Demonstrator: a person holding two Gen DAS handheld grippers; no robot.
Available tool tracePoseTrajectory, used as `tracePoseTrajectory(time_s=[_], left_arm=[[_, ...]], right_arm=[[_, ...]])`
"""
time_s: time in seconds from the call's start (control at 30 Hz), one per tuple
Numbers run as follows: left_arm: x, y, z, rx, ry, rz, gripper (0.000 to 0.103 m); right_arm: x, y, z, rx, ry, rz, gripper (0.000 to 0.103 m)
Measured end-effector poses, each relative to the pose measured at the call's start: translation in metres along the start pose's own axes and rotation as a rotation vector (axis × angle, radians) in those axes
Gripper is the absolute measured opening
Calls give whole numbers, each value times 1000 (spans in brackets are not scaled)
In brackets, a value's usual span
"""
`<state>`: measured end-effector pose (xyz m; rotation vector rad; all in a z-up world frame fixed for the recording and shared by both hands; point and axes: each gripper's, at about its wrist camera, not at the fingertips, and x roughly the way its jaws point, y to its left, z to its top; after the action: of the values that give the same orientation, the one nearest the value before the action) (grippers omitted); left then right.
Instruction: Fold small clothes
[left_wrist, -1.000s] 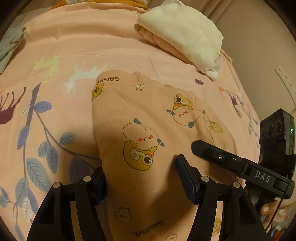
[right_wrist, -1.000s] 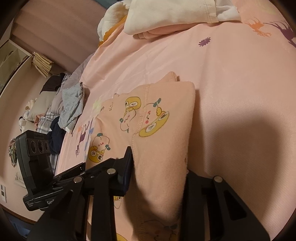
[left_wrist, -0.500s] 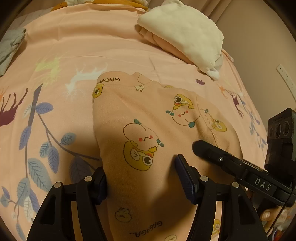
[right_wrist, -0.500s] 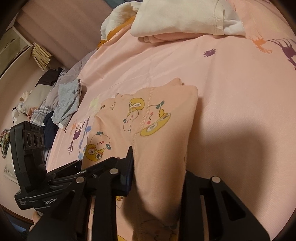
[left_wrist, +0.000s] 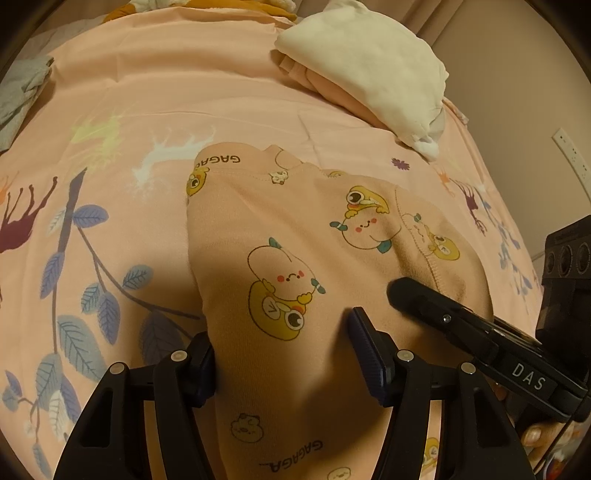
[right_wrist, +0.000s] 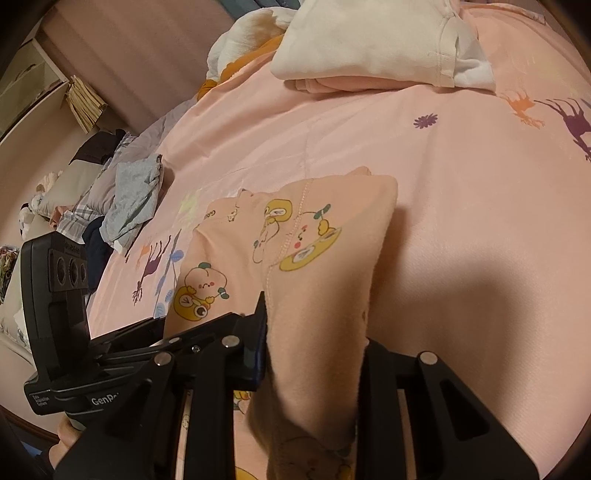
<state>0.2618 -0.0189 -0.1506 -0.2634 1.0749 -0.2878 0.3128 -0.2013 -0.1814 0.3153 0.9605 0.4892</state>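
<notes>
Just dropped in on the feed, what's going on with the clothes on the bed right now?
A person holds a tool in each hand, folding a peach cartoon-print garment on the pink bedsheet. The left tool and right tool each straddle a raised fold of it. A folded cream-and-pink stack sits beyond.

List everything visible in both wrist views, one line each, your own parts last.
printed garment: one, peach with cartoon prints, on the bed, between both grippers' fingers.
bedsheet: one, pink with deer and leaves.
folded clothes: one stack, cream over pink, far end.
grey cloth: one, bed's left edge.
clothes pile: mixed colours, beyond that edge.
wall socket: one, white.
left gripper: black, jaws apart around the garment.
right gripper: black, jaws apart around the garment's edge.
</notes>
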Motion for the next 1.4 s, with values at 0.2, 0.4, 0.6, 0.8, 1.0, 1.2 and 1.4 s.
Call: tracePoseTrajectory(time_s=[0.2,0.4,0.6,0.8,1.0,1.2,1.4], left_arm=[[1,1,1,-3,-3,-1,58],[-1,2,1,-7,-12,2,53],[-4,3,0,-13,-19,4,46],[-10,3,-1,-12,-29,2,42],[-16,1,-1,-8,-40,1,36],[-22,0,0,-3,-49,-2,28],[-25,-1,-1,-5,-49,-12,23]], right_arm=[[-3,2,-1,-5,-10,1,24],[-6,5,-4,-5,-22,3,23],[-11,10,-6,-9,-37,7,23],[-17,16,-6,-22,-52,12,22],[-24,22,-7,-28,-66,18,22],[-29,24,-8,-23,-78,25,22],[-35,24,-10,-16,-87,29,22]])
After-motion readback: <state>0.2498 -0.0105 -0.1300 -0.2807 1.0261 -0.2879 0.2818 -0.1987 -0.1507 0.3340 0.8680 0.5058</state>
